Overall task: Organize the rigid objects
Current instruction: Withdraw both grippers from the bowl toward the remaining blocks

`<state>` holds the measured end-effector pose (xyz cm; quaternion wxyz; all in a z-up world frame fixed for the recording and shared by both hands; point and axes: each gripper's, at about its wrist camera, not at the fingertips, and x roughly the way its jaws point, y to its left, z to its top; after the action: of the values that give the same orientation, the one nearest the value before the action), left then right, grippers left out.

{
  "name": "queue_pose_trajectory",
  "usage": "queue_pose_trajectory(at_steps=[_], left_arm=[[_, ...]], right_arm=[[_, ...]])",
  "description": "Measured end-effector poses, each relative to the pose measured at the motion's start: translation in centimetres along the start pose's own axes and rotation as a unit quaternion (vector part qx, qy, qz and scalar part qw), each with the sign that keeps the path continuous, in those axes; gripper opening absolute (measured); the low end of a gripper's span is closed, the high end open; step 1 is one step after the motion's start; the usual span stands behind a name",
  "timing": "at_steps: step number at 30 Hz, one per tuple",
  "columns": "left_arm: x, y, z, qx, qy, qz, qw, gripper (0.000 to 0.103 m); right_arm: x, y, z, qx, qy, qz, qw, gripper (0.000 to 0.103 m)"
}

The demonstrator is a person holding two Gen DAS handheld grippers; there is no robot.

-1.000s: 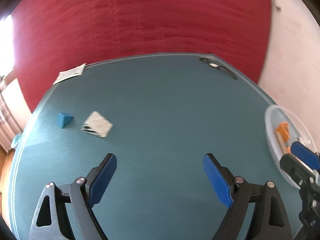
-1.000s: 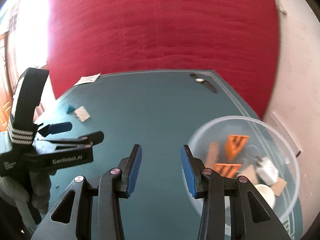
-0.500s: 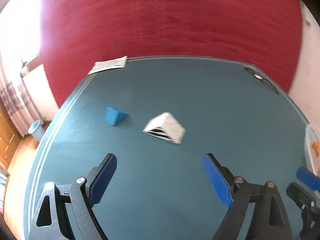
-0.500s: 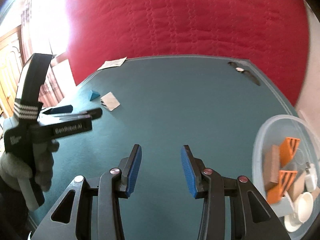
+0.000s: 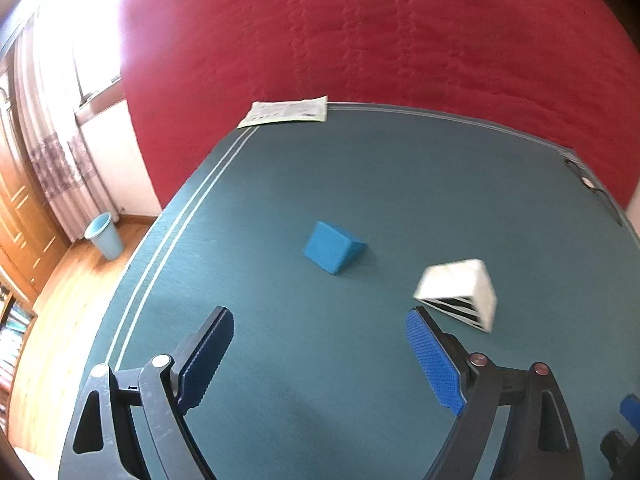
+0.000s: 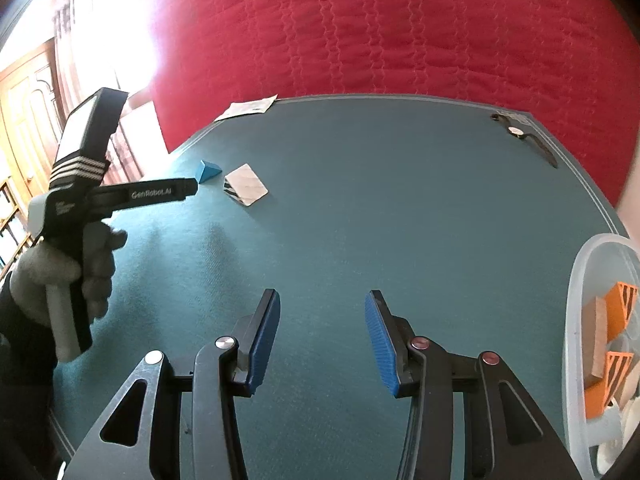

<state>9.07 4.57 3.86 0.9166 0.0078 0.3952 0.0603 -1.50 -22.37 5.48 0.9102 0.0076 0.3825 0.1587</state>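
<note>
The white wedge is smeared by motion in my left wrist view, so only dark stripes on its near face read clearly, and the clear tub at the bench's right edge is cut off, its orange blocks and pale pieces only partly seen. My left tongs are spread wide with nothing between them, tilted down over the green bench; the blue wedge lies beyond them and the white wedge just past the right fingertip, both toward the bench's left edge. My right tongs are opening, empty above bare bench near the front edge. My gloved left hand grips its handle upright. A paper sits at the far left corner, a watch at the far right.
</note>
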Motion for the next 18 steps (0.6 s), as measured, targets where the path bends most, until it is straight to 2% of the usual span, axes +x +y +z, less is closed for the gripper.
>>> queue_pose_trajectory(at_steps=[5, 18], left_arm=[[2.1, 0.7, 0.8, 0.001, 0.015, 0.018, 0.9997, 0.091], [4.7, 0.4, 3.0, 0.012, 0.035, 0.002, 0.9993, 0.091]], right_arm=[[0.7, -0.4, -0.3, 0.006, 0.011, 0.0, 1.0, 0.046], [1.2, -0.5, -0.3, 0.012, 0.024, 0.002, 1.0, 0.046]])
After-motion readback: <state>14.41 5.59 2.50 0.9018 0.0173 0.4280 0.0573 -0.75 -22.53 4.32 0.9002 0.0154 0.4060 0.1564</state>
